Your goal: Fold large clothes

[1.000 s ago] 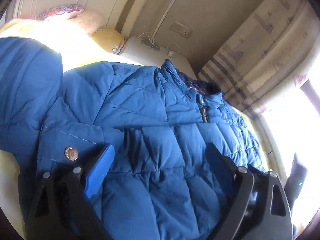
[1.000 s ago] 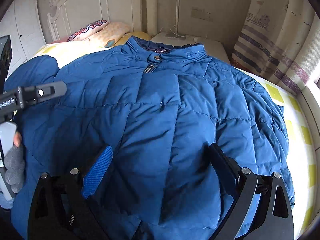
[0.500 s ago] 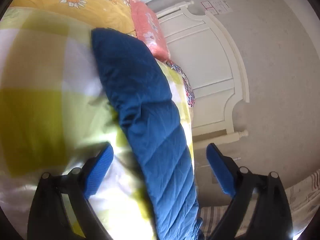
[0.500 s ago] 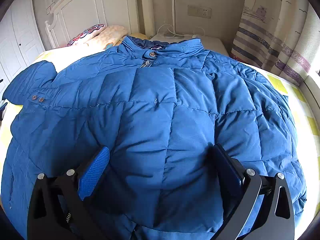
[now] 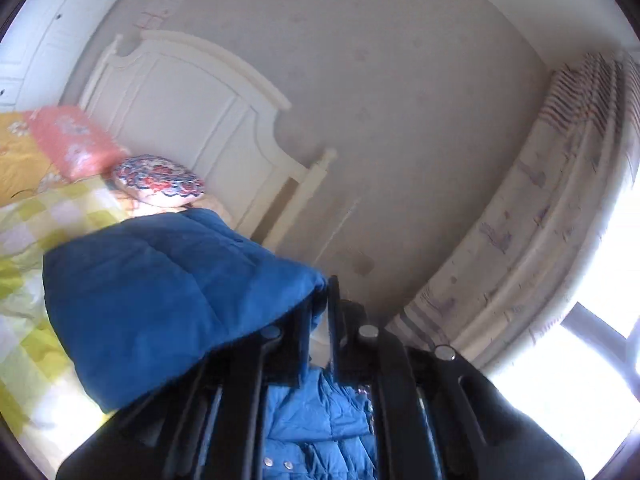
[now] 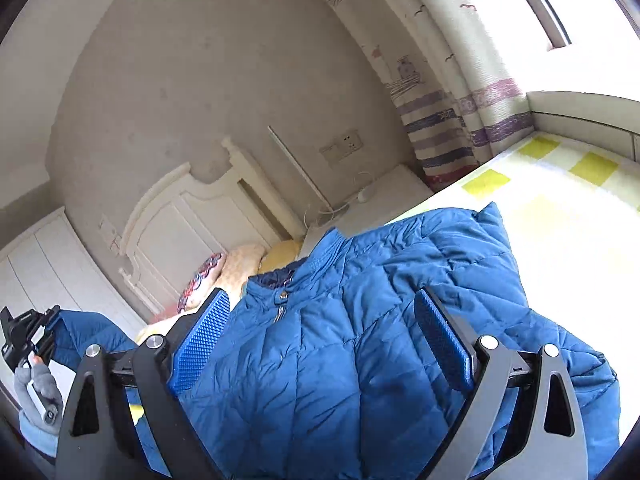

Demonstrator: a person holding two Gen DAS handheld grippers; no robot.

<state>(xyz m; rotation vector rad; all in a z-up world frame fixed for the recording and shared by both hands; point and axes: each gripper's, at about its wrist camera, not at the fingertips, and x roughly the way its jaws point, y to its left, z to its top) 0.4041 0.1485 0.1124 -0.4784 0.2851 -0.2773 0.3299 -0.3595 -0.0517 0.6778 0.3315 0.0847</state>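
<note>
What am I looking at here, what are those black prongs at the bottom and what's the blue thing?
No robot: a person holds a hand gripper in each hand, each with a camera looking along its two fingers. Both pictures are those views. The blue thing is a padded jacket lying on a bed with a yellow checked cover. The left gripper is shut on the jacket's sleeve, lifting it. The right gripper has nothing gripped; its jaws are closing above the jacket. Pillows lie by the white headboard.

No readable text, labels or numbers anywhere.
</note>
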